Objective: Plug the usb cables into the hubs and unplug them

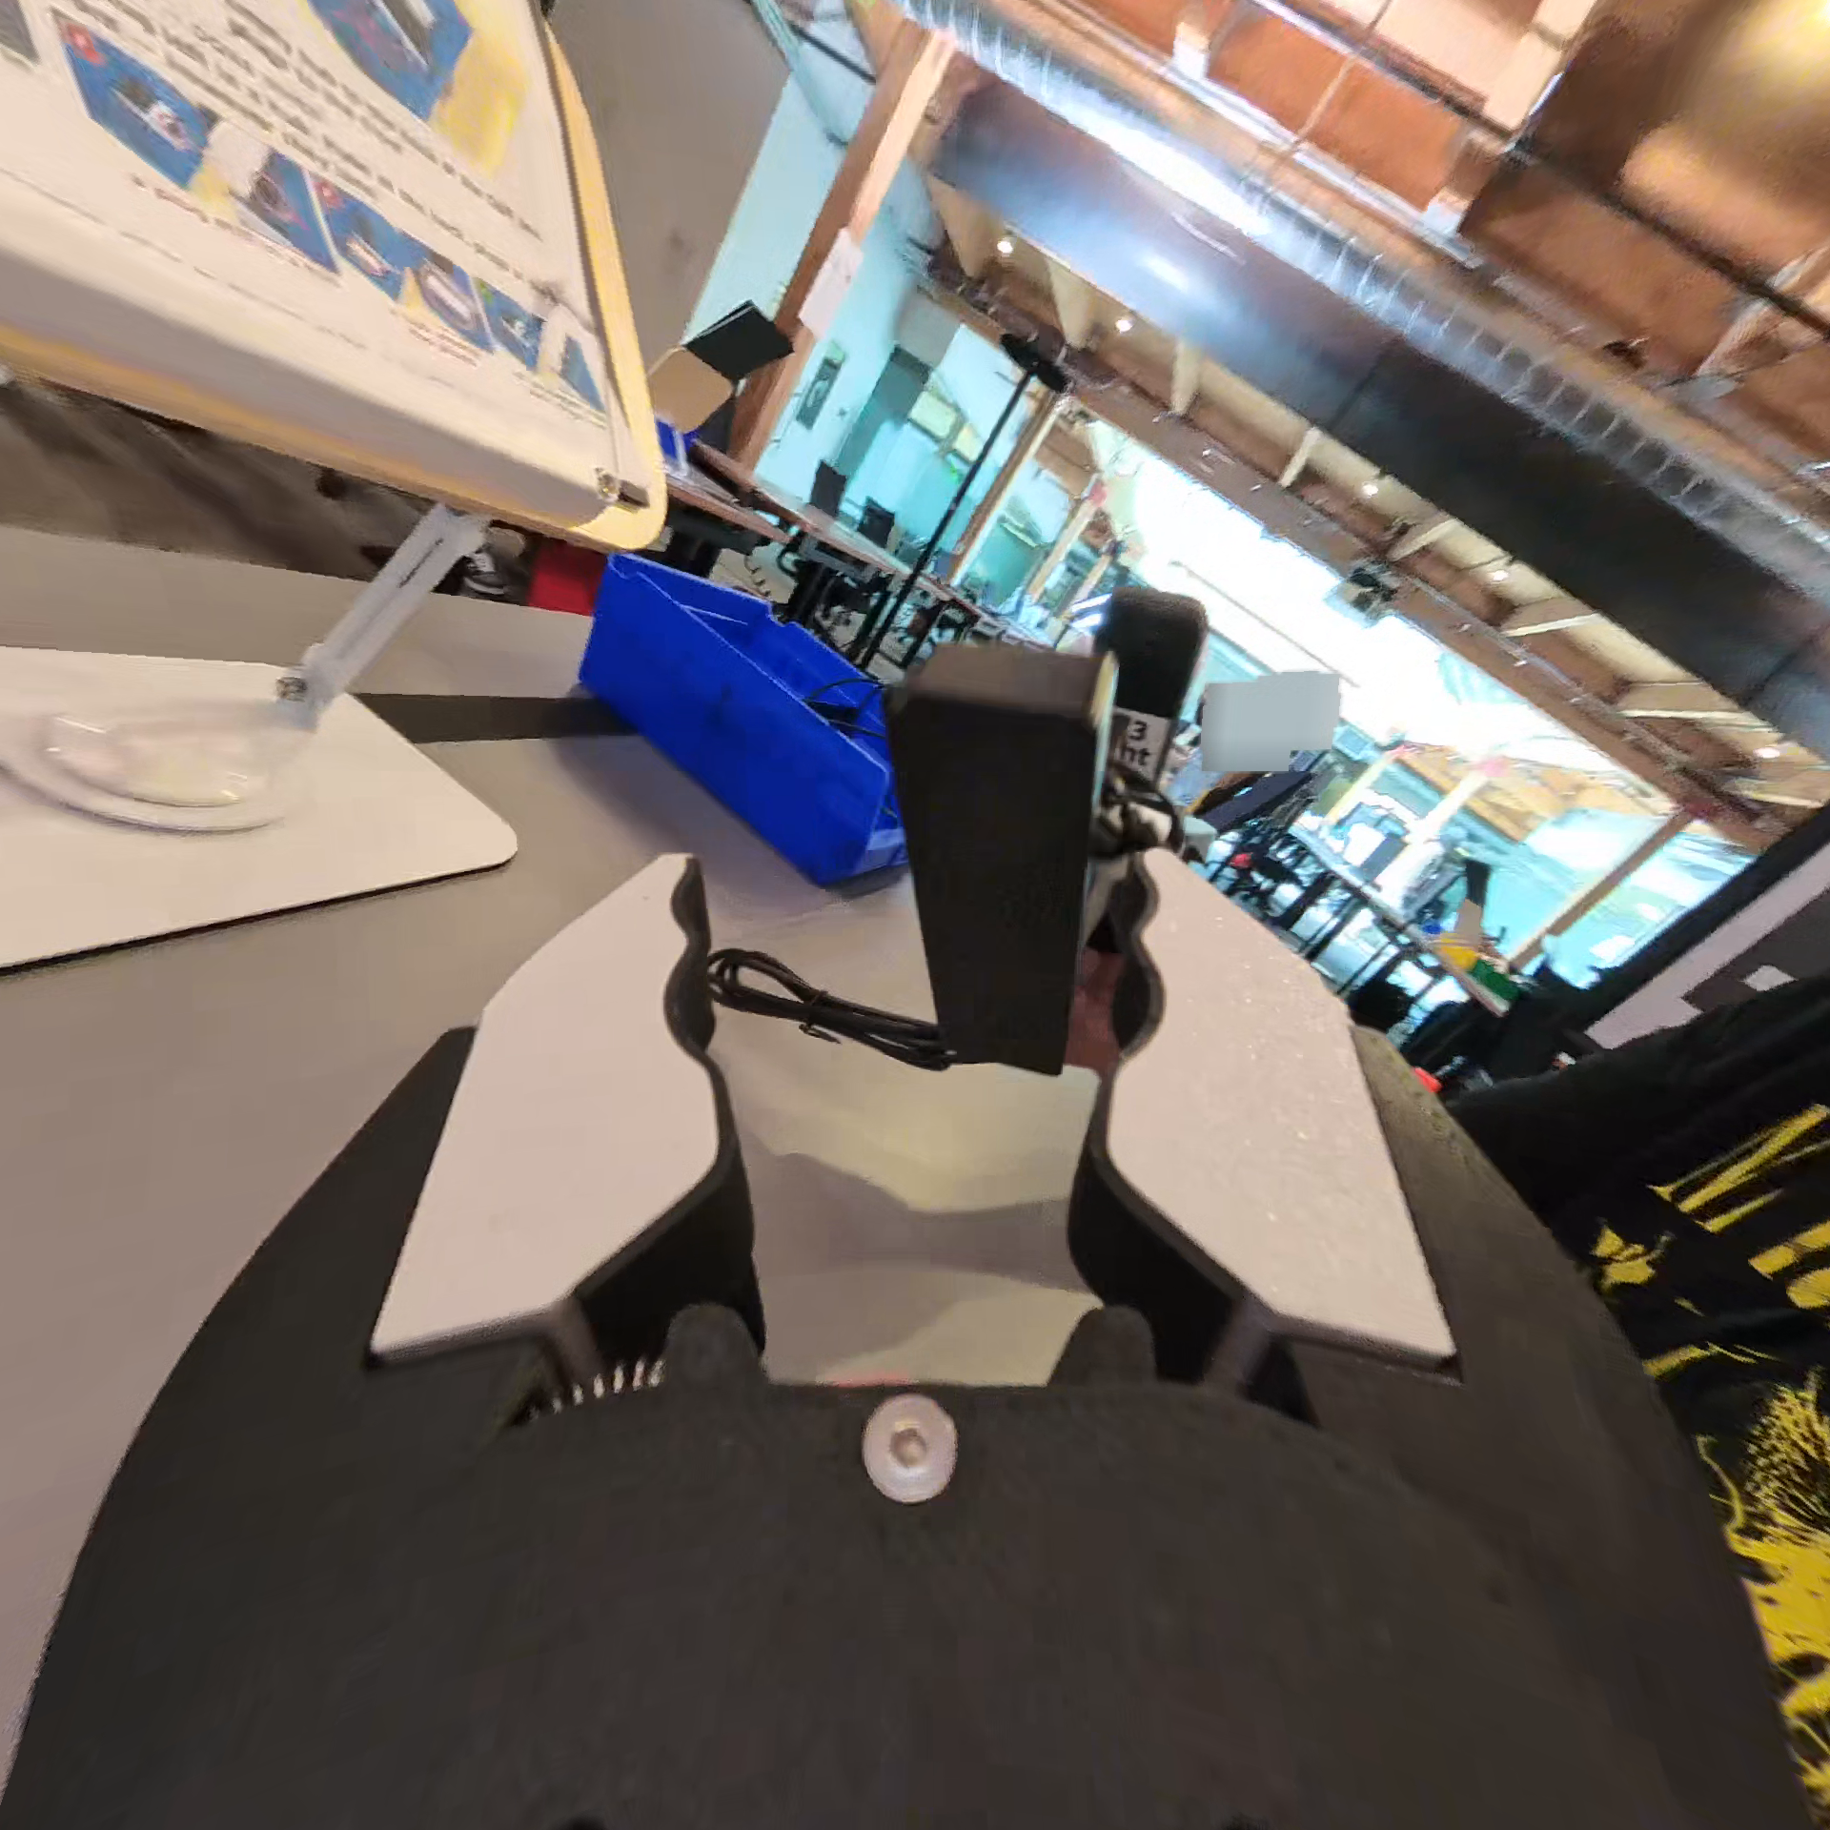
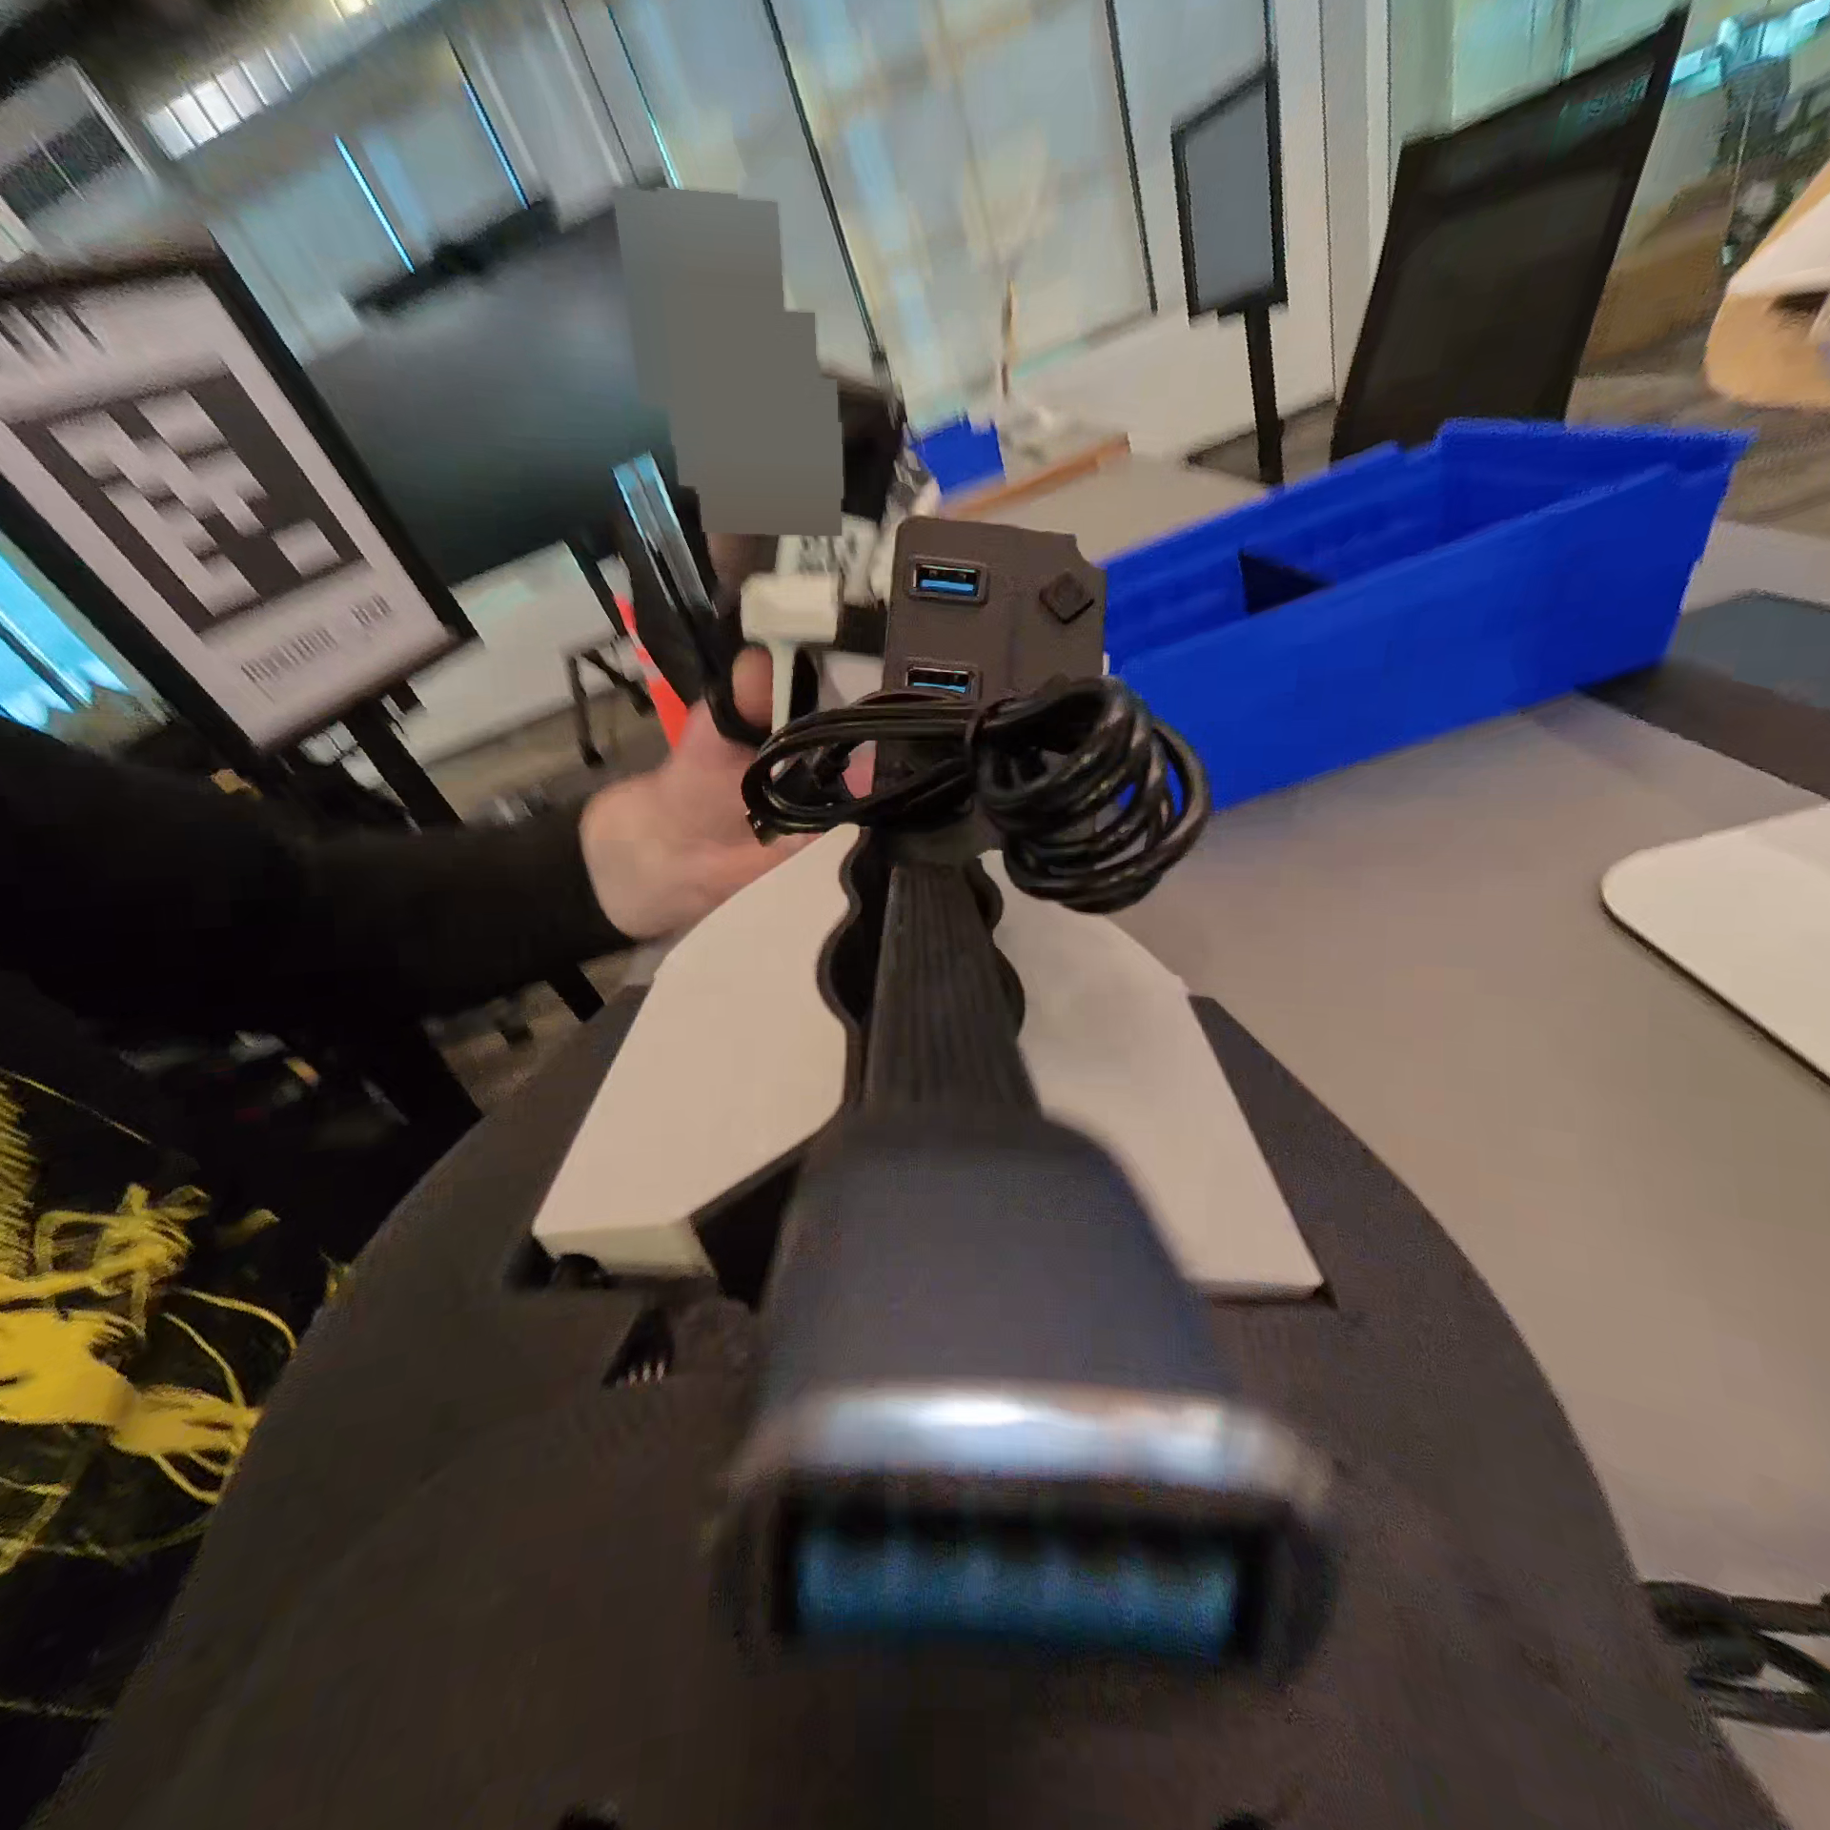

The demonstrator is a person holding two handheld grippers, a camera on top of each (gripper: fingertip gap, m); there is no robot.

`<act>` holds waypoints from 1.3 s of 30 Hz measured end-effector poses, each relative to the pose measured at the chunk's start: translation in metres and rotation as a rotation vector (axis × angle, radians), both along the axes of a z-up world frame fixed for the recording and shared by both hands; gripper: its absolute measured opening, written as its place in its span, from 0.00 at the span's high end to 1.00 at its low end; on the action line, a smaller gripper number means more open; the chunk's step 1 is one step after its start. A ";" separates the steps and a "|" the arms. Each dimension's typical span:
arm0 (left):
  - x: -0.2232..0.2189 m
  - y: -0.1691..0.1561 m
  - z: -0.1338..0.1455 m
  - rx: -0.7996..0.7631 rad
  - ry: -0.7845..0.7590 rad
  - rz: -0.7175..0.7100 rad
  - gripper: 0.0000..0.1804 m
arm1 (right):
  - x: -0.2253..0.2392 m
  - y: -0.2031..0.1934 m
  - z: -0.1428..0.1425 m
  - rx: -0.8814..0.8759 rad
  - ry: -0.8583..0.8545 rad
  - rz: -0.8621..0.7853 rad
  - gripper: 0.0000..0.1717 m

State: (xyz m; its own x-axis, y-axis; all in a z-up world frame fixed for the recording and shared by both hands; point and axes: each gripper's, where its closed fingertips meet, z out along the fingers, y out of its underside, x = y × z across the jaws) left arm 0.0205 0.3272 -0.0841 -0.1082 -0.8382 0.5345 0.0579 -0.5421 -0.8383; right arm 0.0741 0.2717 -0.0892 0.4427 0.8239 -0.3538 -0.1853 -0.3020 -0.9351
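My left gripper (image 1: 916, 871) is open wide above the grey table (image 1: 198, 1139). A black USB hub (image 1: 990, 862) stands upright between its fingers, close to the right finger (image 1: 1238, 1040), and the left finger is well clear of it. A thin black cable (image 1: 822, 1010) trails from the hub's lower end. My right gripper (image 2: 926, 891) is shut on a black ribbed USB plug (image 2: 941, 1000), whose metal connector end (image 2: 1020, 1545) points at the camera. Beyond its fingertips are a coiled black cable (image 2: 1079, 792) and the hub's face (image 2: 990, 614) with blue ports.
A blue bin (image 1: 733, 713) stands on the table behind the hub; it also shows in the right wrist view (image 2: 1386, 614). A white stand base (image 1: 198, 852) carries a tilted instruction board (image 1: 327, 248). A person's hand (image 2: 673, 842) and dark sleeve are at the left. My right fingertips sit around 9 centimetres from my left ones.
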 end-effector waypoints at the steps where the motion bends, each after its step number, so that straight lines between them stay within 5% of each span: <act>1: 0.002 -0.003 0.000 -0.003 -0.011 -0.016 0.54 | 0.003 -0.002 0.010 0.008 0.070 0.011 0.91; 10: 0.069 -0.081 -0.009 0.122 0.049 -0.205 0.43 | -0.012 -0.004 0.027 0.003 0.275 0.074 0.91; 15: 0.072 -0.082 -0.004 0.072 0.015 -0.212 0.63 | -0.027 -0.011 0.026 0.006 0.293 0.118 0.91; 28: 0.059 -0.094 -0.027 0.218 0.298 -0.348 0.63 | -0.024 -0.027 0.007 -0.017 0.012 0.252 0.91; 39: 0.059 -0.099 -0.017 0.259 0.235 -0.303 0.63 | -0.022 -0.037 0.009 0.068 -0.095 0.239 0.92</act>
State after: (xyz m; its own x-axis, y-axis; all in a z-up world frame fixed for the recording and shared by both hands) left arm 0.0795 0.2285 -0.1011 -0.2704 -0.8964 0.3513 -0.2785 -0.2765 -0.9198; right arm 0.0523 0.2345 -0.0806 0.2610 0.9295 -0.2607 -0.0269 -0.2630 -0.9644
